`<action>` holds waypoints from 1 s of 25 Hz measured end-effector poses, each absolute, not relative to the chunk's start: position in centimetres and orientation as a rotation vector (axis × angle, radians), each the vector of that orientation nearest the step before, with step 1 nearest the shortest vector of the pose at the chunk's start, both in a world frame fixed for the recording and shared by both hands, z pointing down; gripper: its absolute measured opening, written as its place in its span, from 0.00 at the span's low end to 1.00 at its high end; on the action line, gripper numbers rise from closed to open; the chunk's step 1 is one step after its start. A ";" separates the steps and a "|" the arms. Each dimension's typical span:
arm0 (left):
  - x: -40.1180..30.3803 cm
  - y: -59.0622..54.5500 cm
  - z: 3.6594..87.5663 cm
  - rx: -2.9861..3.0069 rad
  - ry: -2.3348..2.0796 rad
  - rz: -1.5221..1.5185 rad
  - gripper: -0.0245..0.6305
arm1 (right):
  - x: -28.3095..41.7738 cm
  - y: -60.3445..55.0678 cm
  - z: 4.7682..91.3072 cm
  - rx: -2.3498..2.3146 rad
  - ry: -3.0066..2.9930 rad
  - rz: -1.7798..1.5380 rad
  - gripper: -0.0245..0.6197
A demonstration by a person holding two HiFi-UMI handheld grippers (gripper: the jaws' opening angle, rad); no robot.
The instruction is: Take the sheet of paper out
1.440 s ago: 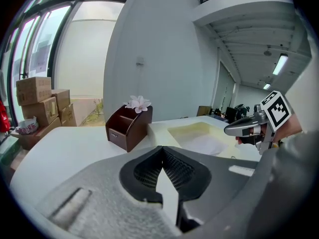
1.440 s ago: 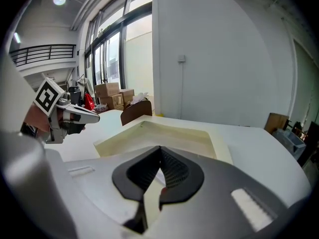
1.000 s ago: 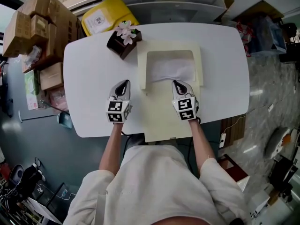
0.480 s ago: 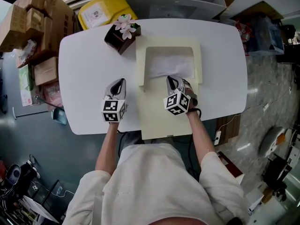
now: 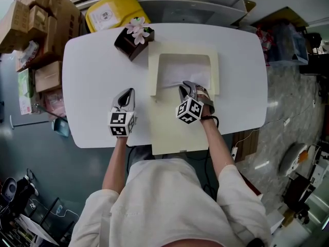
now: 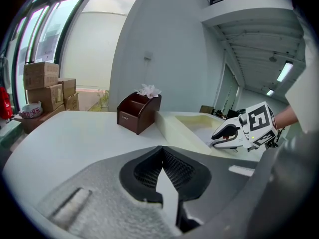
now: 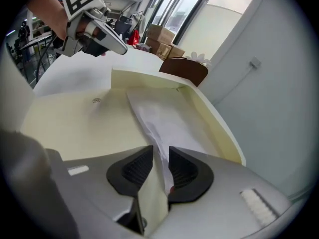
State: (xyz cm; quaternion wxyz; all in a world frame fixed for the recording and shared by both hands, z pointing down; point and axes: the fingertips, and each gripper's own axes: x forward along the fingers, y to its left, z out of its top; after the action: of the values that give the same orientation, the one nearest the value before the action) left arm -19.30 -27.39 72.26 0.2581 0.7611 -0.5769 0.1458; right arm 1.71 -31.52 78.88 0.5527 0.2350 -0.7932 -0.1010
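Observation:
A white sheet of paper [image 5: 187,71] lies in the walled far end of a cream tray [image 5: 180,130] on the white table [image 5: 92,76]. My right gripper [image 5: 183,88] is at the sheet's near edge, rolled on its side. In the right gripper view its jaws [image 7: 160,158] stand nearly together with the paper [image 7: 164,126] rising as a ridge between the pads. My left gripper [image 5: 127,94] rests on the table left of the tray, shut on nothing, its pads [image 6: 164,156] meeting.
A dark brown wooden holder [image 5: 132,39] with pale flowers stands at the tray's far left corner. Cardboard boxes [image 5: 31,19] and a yellow bag [image 5: 113,12] sit beyond the table's left and far edges. The person's body is at the near edge.
My right gripper has moved forward to the paper's near edge and rolled onto its side, and the paper's edge now lifts there. The left gripper has hardly moved.

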 end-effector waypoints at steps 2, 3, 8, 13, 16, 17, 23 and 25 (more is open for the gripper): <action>-19.5 -27.2 72.3 2.061 -1.572 0.398 0.04 | 1.7 -31.7 79.2 0.509 -1.840 -0.286 0.19; -19.6 -27.2 72.2 2.058 -1.575 0.399 0.04 | 1.6 -31.7 79.3 0.484 -1.824 -0.310 0.20; -19.9 -27.0 72.0 2.051 -1.585 0.393 0.04 | 1.3 -31.3 79.9 0.406 -1.824 -0.251 0.12; -20.0 -27.1 71.8 2.054 -1.591 0.388 0.04 | 1.2 -31.1 80.1 0.414 -1.836 -0.231 0.04; -19.9 -27.1 71.5 2.061 -1.590 0.388 0.04 | 1.3 -31.1 80.0 0.423 -1.837 -0.225 0.05; -19.9 -27.1 71.5 2.064 -1.589 0.388 0.05 | 1.3 -31.0 80.0 0.423 -1.838 -0.222 0.05; -19.3 -26.8 70.9 2.082 -1.584 0.393 0.04 | 2.0 -29.1 79.7 0.416 -1.840 -0.189 0.05; -19.0 -26.7 70.7 2.088 -1.583 0.392 0.04 | 2.4 -28.4 79.6 0.418 -1.842 -0.190 0.05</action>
State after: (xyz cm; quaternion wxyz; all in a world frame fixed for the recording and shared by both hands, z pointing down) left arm -19.00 -26.73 70.69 0.2434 0.7644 -0.5796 0.1435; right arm 2.35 -28.36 79.65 0.5825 0.1790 -0.7887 -0.0813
